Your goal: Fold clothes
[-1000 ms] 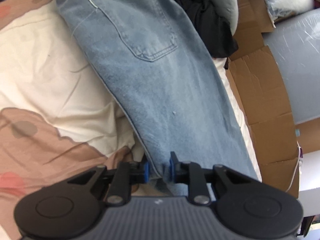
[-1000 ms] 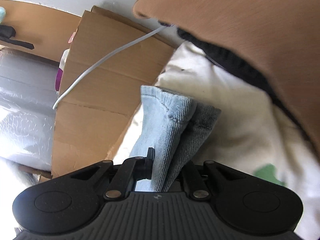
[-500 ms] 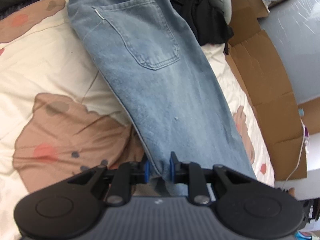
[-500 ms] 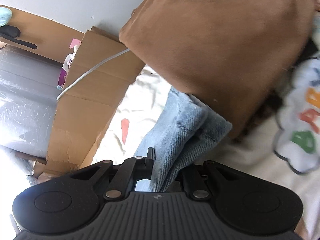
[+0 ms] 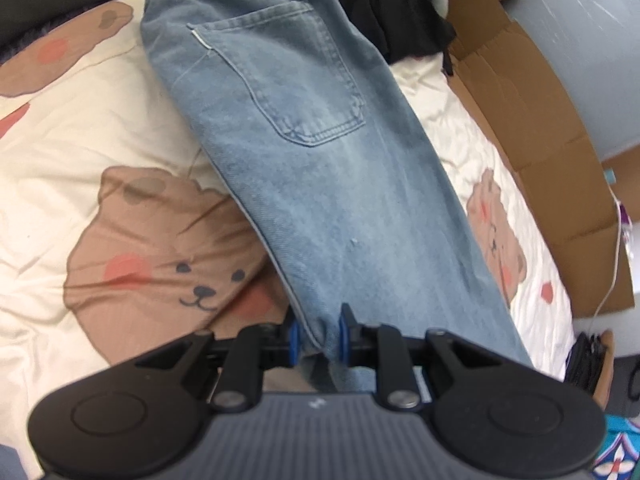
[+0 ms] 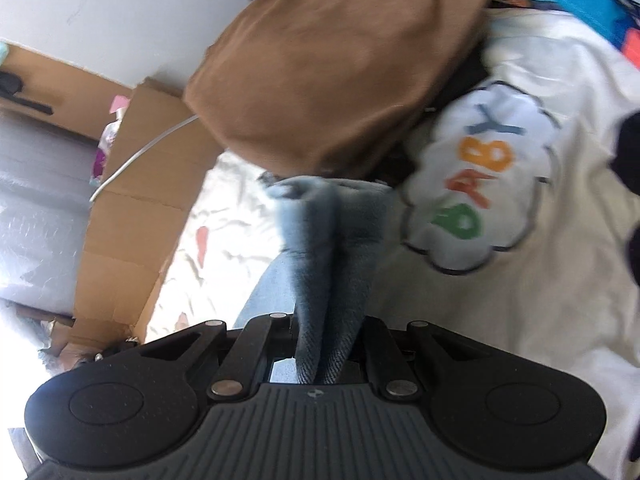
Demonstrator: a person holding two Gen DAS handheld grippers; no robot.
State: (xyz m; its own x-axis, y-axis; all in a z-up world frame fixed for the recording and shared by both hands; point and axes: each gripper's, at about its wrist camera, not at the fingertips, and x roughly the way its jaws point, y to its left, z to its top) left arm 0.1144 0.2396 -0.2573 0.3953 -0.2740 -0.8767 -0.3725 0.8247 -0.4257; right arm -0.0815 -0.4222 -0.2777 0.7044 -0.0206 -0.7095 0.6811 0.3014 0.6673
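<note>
Light blue jeans [image 5: 320, 184] lie folded lengthwise on a cream bear-print bedsheet [image 5: 80, 152], waistband far, back pocket up. My left gripper [image 5: 318, 338] is shut on the jeans' left leg edge near the hem and holds it above the bed. My right gripper [image 6: 326, 328] is shut on the bunched hem end of the jeans [image 6: 332, 240], which sticks out past the fingers.
Flattened cardboard [image 5: 540, 152] lines the bed's right side, with a white cable [image 6: 132, 160]. A black garment [image 5: 392, 12] lies past the waistband. A brown cushion [image 6: 328, 60] and a white "BABY" print fabric [image 6: 480, 184] sit ahead of the right gripper.
Both grippers have risen and drawn back with the jeans' leg end. More bedsheet shows under the left. The right view has swung so the cushion and "BABY" print appear.
</note>
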